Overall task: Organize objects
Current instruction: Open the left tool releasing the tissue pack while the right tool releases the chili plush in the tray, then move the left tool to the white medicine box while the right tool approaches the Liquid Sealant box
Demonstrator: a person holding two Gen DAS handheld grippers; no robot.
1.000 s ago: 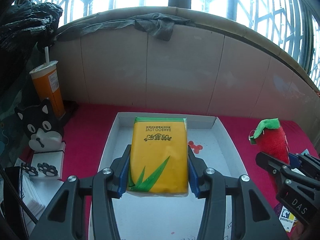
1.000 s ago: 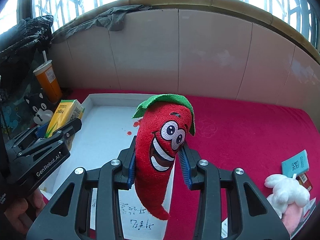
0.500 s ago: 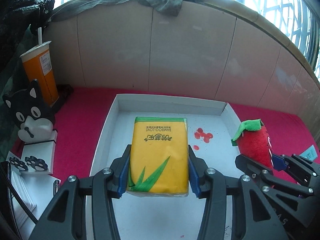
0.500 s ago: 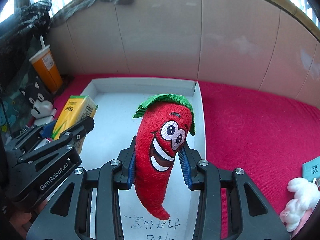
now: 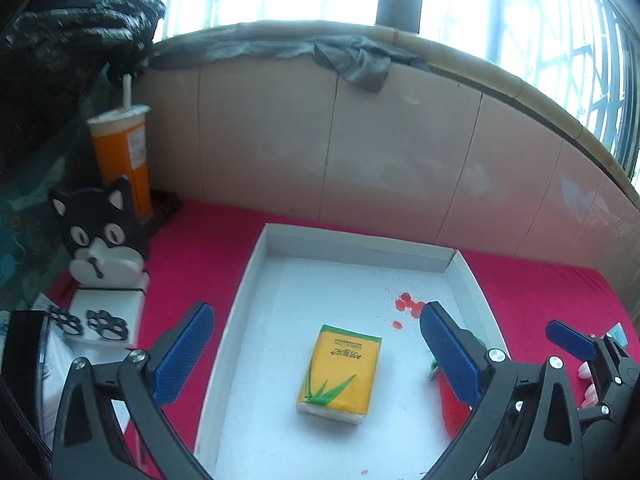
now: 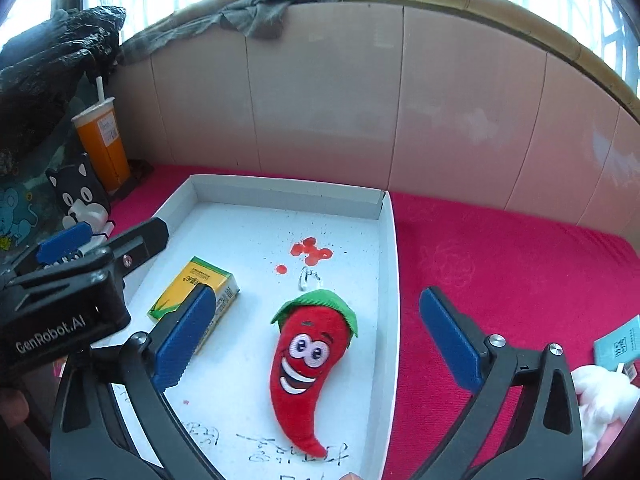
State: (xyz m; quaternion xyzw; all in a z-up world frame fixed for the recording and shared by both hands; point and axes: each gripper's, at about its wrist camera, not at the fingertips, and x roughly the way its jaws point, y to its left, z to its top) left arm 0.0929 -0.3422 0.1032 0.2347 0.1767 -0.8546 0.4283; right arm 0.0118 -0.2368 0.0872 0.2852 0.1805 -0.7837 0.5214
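Both the left gripper (image 5: 316, 350) and right gripper (image 6: 316, 338) have just opened wide, tissue pack (image 5: 339, 374) and chili plush (image 6: 308, 364) lying free in the white tray (image 6: 388, 280)

Clutter along the wall and on the red cloth

An orange cup (image 5: 122, 162) with a straw stands behind a black-and-white cat figure (image 5: 102, 236); a grey rag (image 6: 260, 16) drapes over the ledge, and a teal booklet (image 6: 618, 346) lies beside a white plush toy (image 6: 604, 396).

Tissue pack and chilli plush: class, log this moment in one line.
left tongs: open | right tongs: open | tissue pack, chilli plush: lying in white tray
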